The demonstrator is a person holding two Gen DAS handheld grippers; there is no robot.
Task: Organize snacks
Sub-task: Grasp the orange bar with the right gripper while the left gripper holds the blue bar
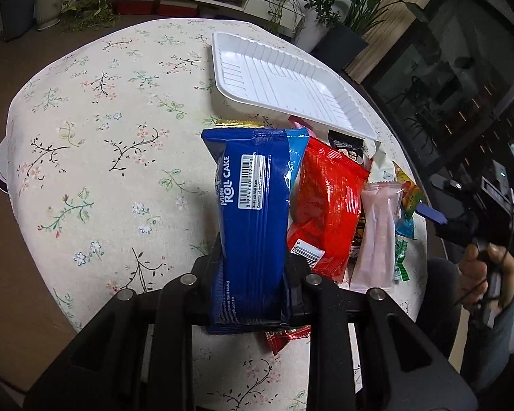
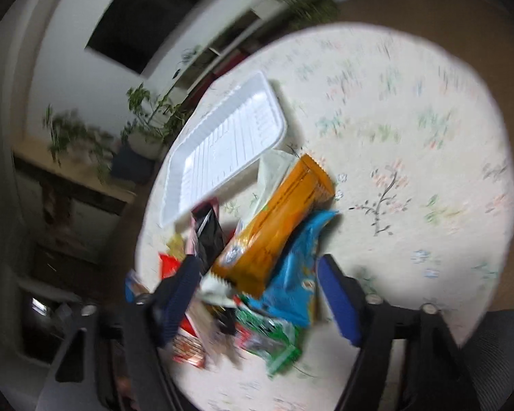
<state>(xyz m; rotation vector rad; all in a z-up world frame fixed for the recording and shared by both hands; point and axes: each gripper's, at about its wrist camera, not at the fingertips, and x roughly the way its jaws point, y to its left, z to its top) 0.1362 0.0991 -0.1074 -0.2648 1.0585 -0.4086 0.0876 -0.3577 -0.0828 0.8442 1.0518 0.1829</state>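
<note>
Left wrist view: the left claw (image 1: 253,274) is clamped on a dark blue cake packet (image 1: 252,226), gripping its lower half; the packet stands lengthwise along the fingers, barcode side facing the camera, lifted over the floral-clothed round desk (image 1: 102,137). A white ribbed tray (image 1: 284,82) lies toward 1 o'clock from the packet, with nothing in it. At 3 o'clock from the packet lies the snack pile: a red packet (image 1: 325,205) just beside it, then a pale pink packet (image 1: 380,236), with smaller wrappers partly hidden beneath. At the right edge a hand (image 1: 486,274) holds the other tool, whose blue pad (image 1: 431,214) shows.

Right wrist view (blurred): the right claw (image 2: 260,294) has its jaws well apart, holding nothing. Its blue fingers (image 2: 339,301) straddle the near end of the pile. Between them lie an orange packet (image 2: 284,219), a light blue packet (image 2: 298,274) and a green packet (image 2: 270,339); whether the pads touch any wrapper cannot be told. A black packet (image 2: 207,236) lies at 11 o'clock from the claw, the tray (image 2: 222,147) beyond it.
</note>
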